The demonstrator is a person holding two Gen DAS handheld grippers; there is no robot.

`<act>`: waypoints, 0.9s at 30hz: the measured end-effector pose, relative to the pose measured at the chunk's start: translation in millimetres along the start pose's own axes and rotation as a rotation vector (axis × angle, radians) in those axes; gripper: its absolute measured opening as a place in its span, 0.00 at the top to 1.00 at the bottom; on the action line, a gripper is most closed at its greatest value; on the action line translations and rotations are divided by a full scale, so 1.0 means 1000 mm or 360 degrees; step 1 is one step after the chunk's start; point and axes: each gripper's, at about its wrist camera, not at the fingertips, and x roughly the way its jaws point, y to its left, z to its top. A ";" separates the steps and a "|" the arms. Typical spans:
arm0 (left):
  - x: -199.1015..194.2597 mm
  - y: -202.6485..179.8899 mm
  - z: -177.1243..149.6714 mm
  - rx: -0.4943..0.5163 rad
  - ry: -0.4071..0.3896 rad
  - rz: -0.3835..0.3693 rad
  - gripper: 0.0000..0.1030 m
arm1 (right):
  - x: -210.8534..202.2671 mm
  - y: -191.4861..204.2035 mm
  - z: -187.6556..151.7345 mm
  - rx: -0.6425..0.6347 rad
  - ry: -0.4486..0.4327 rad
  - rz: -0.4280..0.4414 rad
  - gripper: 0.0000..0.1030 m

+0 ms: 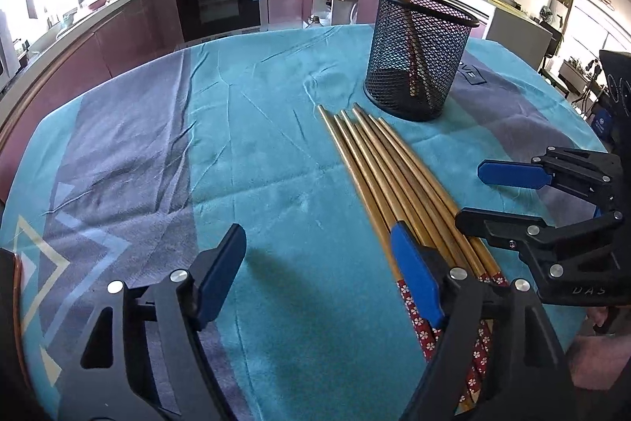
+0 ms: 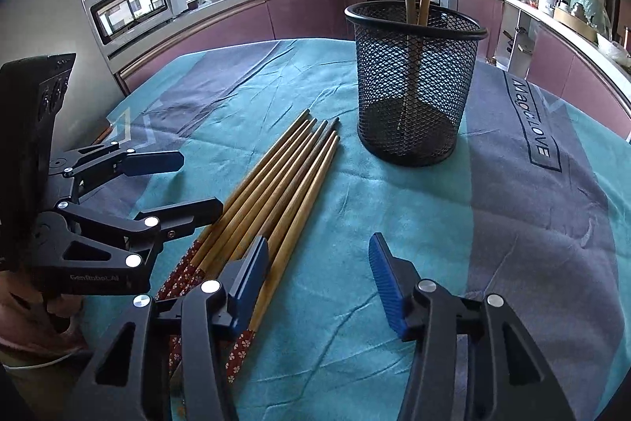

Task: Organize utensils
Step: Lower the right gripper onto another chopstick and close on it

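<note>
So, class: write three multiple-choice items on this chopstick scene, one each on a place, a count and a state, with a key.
1. Where do the loose chopsticks lie?
A. on the cloth beside the basket
B. inside the basket
C. on the oven

2. How many chopsticks stand in the mesh basket?
A. none
B. two
C. six

3. The right gripper is
A. shut on a chopstick
B. open
C. out of view

Key: A, they lie flat on the tablecloth; B, two rise above the rim; B, its pads stand apart.
</note>
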 end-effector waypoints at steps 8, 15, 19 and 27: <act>0.004 -0.001 0.003 0.0000 0.0015 -0.0025 0.31 | 0.000 -0.001 0.001 -0.0011 0.0016 -0.0027 0.55; 0.002 -0.004 0.001 0.0046 0.0020 0.0009 0.32 | 0.003 0.001 0.000 -0.0072 0.0057 -0.0107 0.64; 0.002 -0.001 0.002 0.0014 0.0027 -0.0031 0.34 | 0.003 0.000 0.000 -0.0067 0.0053 -0.0107 0.64; 0.011 0.000 0.003 0.0012 0.0050 -0.0037 0.37 | 0.004 0.000 0.002 -0.0058 0.0050 -0.0097 0.64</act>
